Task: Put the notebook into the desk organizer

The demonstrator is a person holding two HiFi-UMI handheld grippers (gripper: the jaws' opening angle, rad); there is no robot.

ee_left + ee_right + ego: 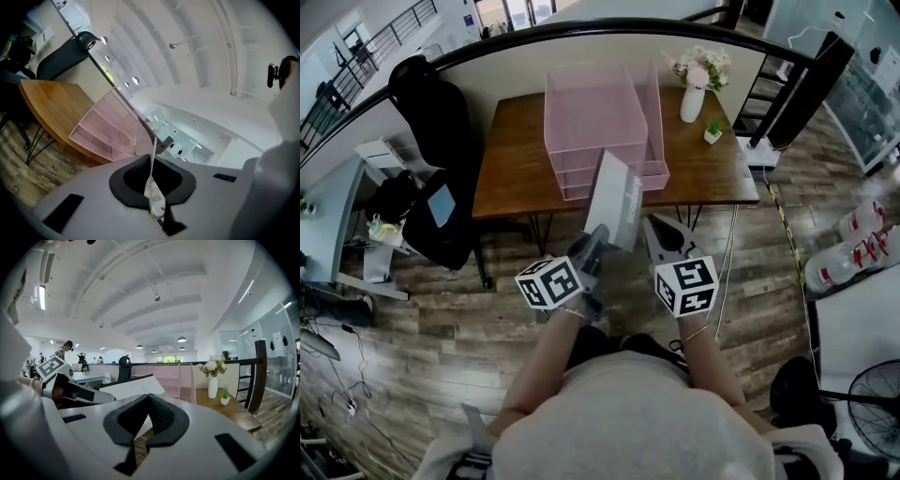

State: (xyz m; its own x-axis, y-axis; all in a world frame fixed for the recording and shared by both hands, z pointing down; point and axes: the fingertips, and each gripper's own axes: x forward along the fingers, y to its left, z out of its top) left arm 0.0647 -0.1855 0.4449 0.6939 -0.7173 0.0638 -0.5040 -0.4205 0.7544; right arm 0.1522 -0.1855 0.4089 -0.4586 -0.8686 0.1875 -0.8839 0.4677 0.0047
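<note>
Looking down from the head camera, we see a person standing short of a wooden table (pixel 517 159), a gripper in each hand. The left gripper (pixel 594 236) has its jaws pinched almost together on the near edge of the notebook (pixel 617 199), a thin grey book held in the air, off the table. The right gripper (pixel 659 231), just beside it at 3 o'clock, has its jaws closed with nothing between them. The pink desk organizer (pixel 595 112) stands on the table at 12 o'clock from both grippers. The notebook's long axis runs from the left jaws toward 12 o'clock, pointing at the organizer's stacked trays. We judge that the left hand must carry it forward, with its far edge lined up to a tray opening.
</note>
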